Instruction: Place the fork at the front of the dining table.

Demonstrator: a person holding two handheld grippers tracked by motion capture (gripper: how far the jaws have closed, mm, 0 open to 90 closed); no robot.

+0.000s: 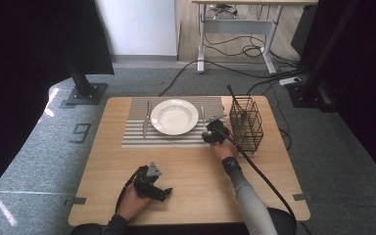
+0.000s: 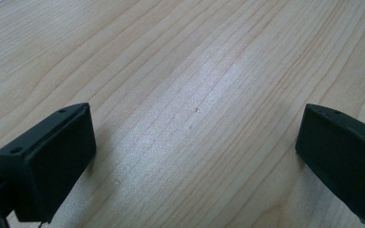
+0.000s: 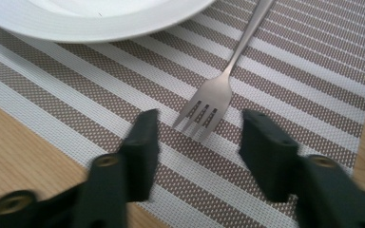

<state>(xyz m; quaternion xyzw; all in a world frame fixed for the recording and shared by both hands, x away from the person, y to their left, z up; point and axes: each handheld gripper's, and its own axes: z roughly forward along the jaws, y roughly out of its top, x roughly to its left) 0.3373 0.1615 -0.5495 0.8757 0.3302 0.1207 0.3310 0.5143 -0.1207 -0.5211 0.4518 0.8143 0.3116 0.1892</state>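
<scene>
A white plate (image 1: 174,116) sits on a striped placemat (image 1: 132,137), with a knife (image 1: 147,120) to its left and a fork (image 1: 203,119) to its right. My right gripper (image 1: 209,131) hovers at the near end of the fork. In the right gripper view its jaws stand apart over the placemat (image 3: 290,85). The fork (image 3: 214,95) lies tines toward them, just ahead of the gap of the right gripper (image 3: 199,137), untouched, beside the plate (image 3: 90,19). My left gripper (image 1: 162,192) rests near the table's front edge, open (image 2: 195,152) over bare wood.
A black wire basket (image 1: 246,125) holding a dark utensil stands at the right of the placemat, close to my right hand. The wooden table (image 1: 196,171) has free room between the two grippers. A cable trails from the right gripper over the front right.
</scene>
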